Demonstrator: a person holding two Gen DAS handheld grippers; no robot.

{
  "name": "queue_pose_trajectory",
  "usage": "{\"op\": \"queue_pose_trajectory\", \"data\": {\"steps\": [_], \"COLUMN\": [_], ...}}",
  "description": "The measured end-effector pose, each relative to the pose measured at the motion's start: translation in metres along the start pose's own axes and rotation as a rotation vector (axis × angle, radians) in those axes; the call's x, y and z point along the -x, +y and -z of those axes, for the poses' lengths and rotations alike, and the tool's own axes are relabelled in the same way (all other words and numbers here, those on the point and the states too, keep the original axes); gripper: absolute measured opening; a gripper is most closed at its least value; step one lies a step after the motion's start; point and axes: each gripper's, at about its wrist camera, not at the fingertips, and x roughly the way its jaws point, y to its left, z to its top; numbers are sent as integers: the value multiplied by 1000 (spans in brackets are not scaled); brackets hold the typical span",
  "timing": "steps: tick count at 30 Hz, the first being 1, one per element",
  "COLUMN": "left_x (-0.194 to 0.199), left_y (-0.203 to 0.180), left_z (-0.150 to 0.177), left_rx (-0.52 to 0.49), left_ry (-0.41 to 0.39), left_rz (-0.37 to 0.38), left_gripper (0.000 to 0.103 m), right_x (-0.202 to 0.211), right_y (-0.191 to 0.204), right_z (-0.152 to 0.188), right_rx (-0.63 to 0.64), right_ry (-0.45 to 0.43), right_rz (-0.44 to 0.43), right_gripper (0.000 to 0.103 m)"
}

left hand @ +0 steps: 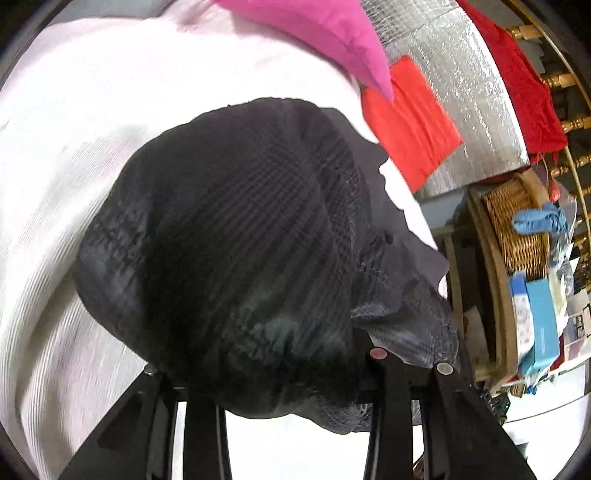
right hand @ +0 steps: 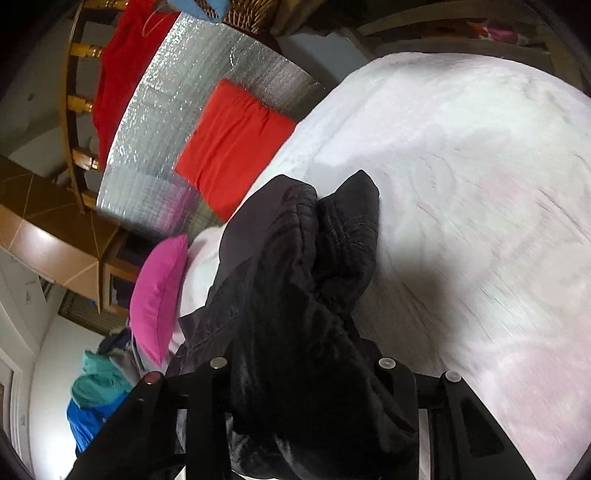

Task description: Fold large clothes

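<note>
One dark garment (left hand: 236, 258), black with a fine check weave, bunched and lifted off the white bedcover (left hand: 74, 166); it fills the middle of both views. Two grippers, one per hand; left gripper (left hand: 288, 373) has its jaws drawn in on a thick bundle of the dark cloth, fabric spilling over both fingers; right gripper (right hand: 303, 373) likewise pinches a wad of the same garment (right hand: 295, 277), folds draped down between and over the fingers. No earlier view to compare.

Counted around it: one pink cushion (left hand: 325, 33) at the bed's edge, just beside one folded orange-red cloth (left hand: 410, 122) lying on one silver quilted mat (left hand: 472, 85); one red garment (left hand: 517, 85) hung over a wooden rail (left hand: 565, 79); one wicker basket (left hand: 517, 225) with a blue item (left hand: 539, 221) on it; one heap of teal and blue clothes (right hand: 96, 391) in the right view, number of pieces unclear.
</note>
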Motion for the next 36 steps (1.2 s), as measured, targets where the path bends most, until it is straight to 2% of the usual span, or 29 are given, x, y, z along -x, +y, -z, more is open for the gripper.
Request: {"op": "queue_pose_trajectory", "data": {"steps": [7,13,16,17,19,22,24,26,28,30,31,34,36], "left_x": [26,24,9,10,13,34,51,80,100,117,120,109,85], "left_y": [9,12,5,7,8,13,1,-18,-42,-66,-79,-92,-91], "left_z": [52,72,66,67,67,78,83,81,72,55,41,6,-22], "left_rx": [-7,-29,-44,-27,-17,-31,-107,-213,-297,-387,-425,-430,-392], "left_ry": [5,-14,26,47,93,177,209,182,115,6,-62,-143,-128], "left_rz": [-28,-47,-87,-86,-70,-55,-55,-75,-88,-141,-184,-218,-231], "left_gripper": [37,40,56,60,62,65,65,65,70,83,84,87,88], "right_x": [46,61,61,61,68,91,111,134,163,181,185,173,144], "right_y": [-31,-50,-52,-52,-56,-66,-68,-66,-59,-52,-45,-18,0], "right_z": [46,67,69,68,69,72,74,72,63,50,40,17,3], "right_rx": [-27,-54,-38,-44,-86,-135,-117,-60,17,52,62,100,121], "right_ry": [29,39,49,55,91,131,151,161,121,72,41,-4,7], "right_rz": [6,9,29,30,37,21,-3,2,18,10,6,16,25], "right_gripper": [42,42,49,55,68,68,68,68,68,68,69,72,73]}}
